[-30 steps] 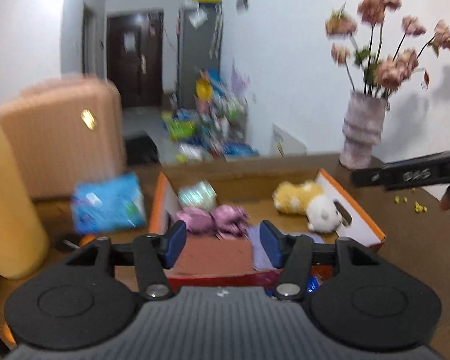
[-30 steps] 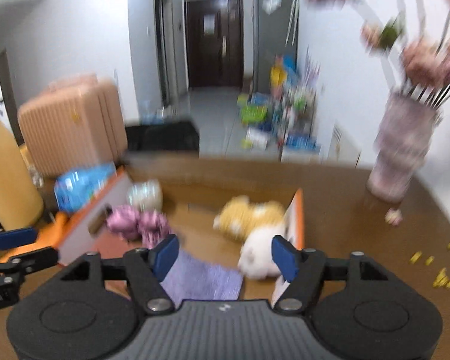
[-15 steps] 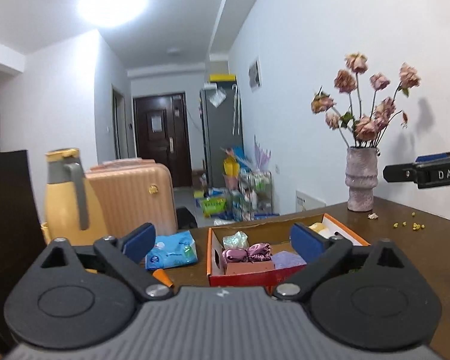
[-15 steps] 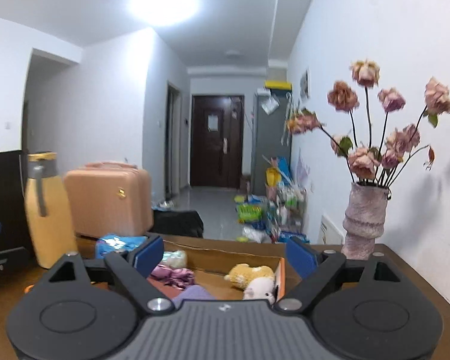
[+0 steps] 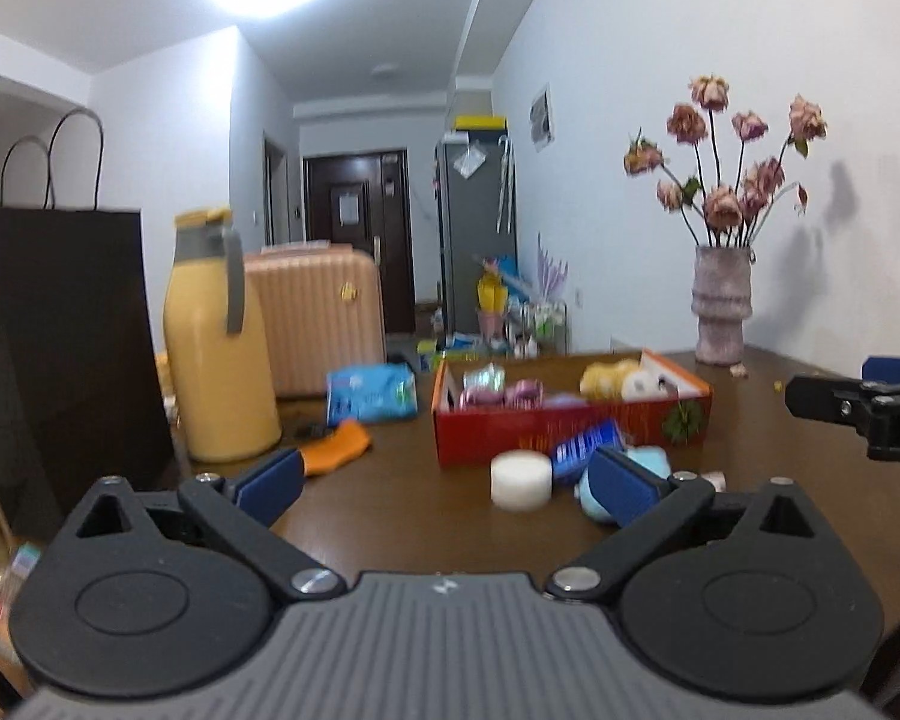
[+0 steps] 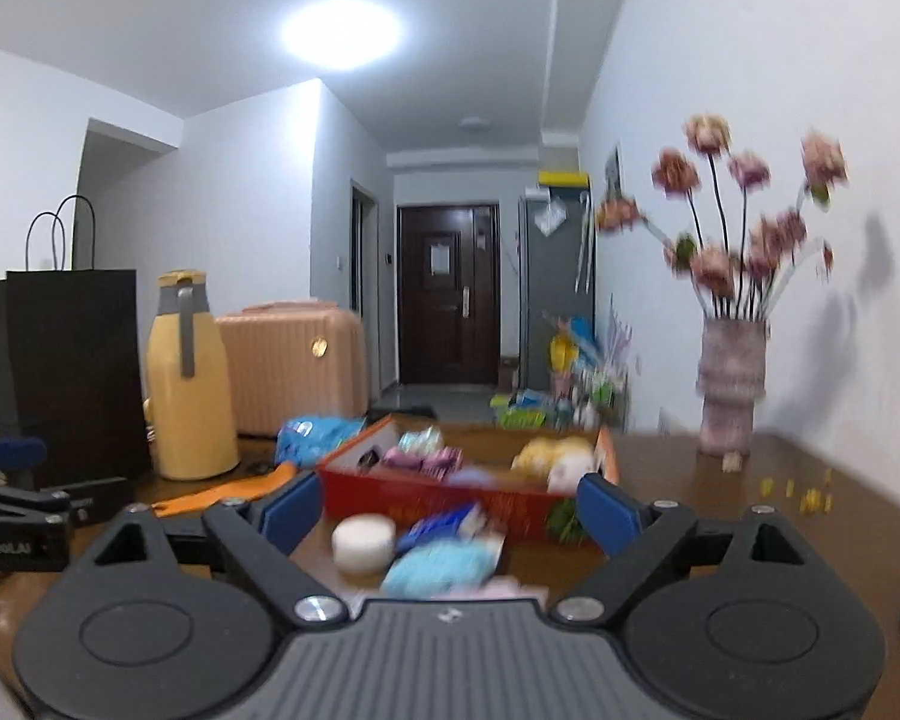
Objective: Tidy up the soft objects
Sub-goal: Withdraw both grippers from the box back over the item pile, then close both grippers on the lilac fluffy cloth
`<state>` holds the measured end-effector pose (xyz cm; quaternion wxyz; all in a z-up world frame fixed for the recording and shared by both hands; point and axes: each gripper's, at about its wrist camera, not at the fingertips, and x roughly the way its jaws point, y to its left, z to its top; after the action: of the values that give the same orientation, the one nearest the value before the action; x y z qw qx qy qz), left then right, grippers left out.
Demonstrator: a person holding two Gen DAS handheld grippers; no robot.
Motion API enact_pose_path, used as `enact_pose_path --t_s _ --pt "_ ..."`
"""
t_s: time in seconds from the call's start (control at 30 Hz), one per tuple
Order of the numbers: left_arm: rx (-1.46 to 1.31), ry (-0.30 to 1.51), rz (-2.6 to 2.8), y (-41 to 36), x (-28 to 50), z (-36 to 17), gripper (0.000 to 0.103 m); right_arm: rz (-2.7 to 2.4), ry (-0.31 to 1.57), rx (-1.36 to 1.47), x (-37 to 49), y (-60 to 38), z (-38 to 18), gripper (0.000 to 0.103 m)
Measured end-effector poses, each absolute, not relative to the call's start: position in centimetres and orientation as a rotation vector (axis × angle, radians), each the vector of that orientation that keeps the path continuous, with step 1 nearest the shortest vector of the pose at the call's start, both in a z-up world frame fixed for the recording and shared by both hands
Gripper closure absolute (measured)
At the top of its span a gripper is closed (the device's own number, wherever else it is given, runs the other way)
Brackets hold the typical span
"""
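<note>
Soft toys already fill the red cardboard box: a fuzzy yellow plush and pink crinkled bundles. Left on the wooden table in front are a light-blue fluffy item, a blue packet and a white round pad. Left gripper and right gripper gape wide, both empty.

A: How is the left gripper sitting?
B: It is hovering low, jaws spread wide, gripping nothing.
A: And the right gripper?
B: It is hovering alongside, equally wide and empty.
</note>
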<state>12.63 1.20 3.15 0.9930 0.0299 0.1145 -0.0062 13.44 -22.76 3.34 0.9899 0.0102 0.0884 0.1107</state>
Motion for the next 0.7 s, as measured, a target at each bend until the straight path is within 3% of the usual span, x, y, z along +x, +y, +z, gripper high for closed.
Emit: enact_pose_path --t_s 0.4,0.7 --pt "0.041 0.269 -0.055 0.9 13.0 2.5 0.0 0.225 0.253 0.026 11.7 -22.0 1.0 0.011" --pt "-0.027 0.439 -0.16 -0.8 18.5 -0.4 0.0 0.205 0.367 0.069 17.4 -24.1 -0.2 0.012"
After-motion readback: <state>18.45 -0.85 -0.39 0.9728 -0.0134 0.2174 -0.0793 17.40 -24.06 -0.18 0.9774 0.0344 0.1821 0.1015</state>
